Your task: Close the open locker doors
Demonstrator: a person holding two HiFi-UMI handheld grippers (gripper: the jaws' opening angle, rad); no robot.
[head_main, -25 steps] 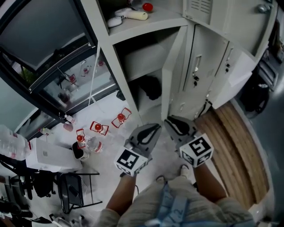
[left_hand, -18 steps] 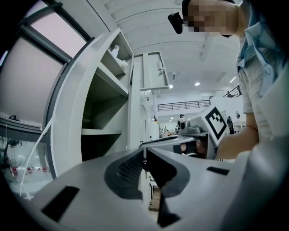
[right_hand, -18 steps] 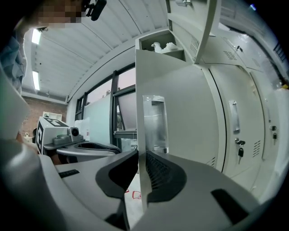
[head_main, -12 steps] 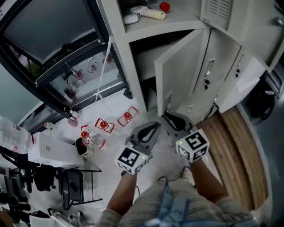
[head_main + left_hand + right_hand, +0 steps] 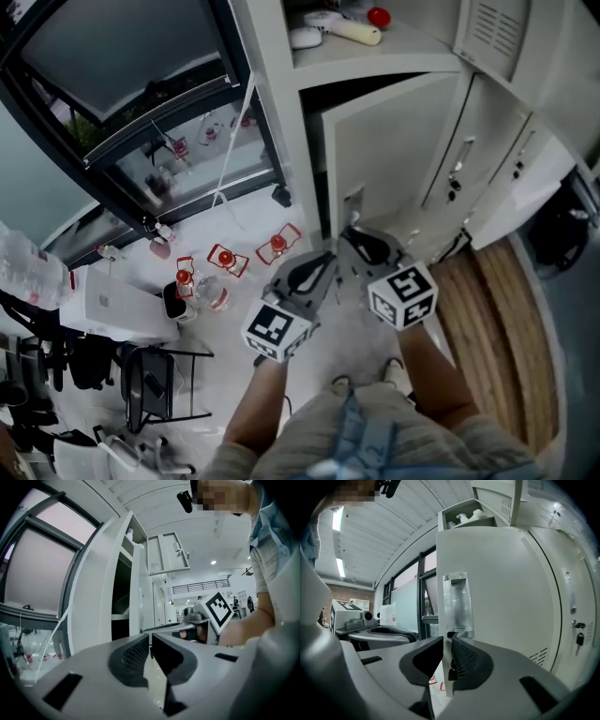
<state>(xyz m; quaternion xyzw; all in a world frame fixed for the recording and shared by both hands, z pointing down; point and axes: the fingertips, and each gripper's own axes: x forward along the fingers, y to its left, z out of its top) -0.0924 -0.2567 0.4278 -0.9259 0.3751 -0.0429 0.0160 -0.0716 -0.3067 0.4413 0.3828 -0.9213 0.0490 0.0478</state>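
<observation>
Both tongs, left (image 5: 323,261) and right (image 5: 354,239), had smooth grey moulded shells with ribbed black pads. Each carried a white cube (image 5: 277,330) printed with black square markers. The person wore pale khaki trousers (image 5: 281,441), a light blue striped top (image 5: 361,442) and light shoes (image 5: 394,373).

We held both grippers low in front of us, close together, tips pointing ahead. Our left gripper (image 5: 319,272) (image 5: 150,641) had its jaws drawn together, with only a thin slit between them and nothing in it. Our right gripper (image 5: 361,246) (image 5: 446,641) sat just beside it and slightly further forward, its jaws pressed on the free edge of the locker door (image 5: 394,150) (image 5: 501,597). Both marker cubes faced up toward our head. Our bare left forearm (image 5: 258,408) and right forearm (image 5: 431,375) ran back toward our body.
</observation>
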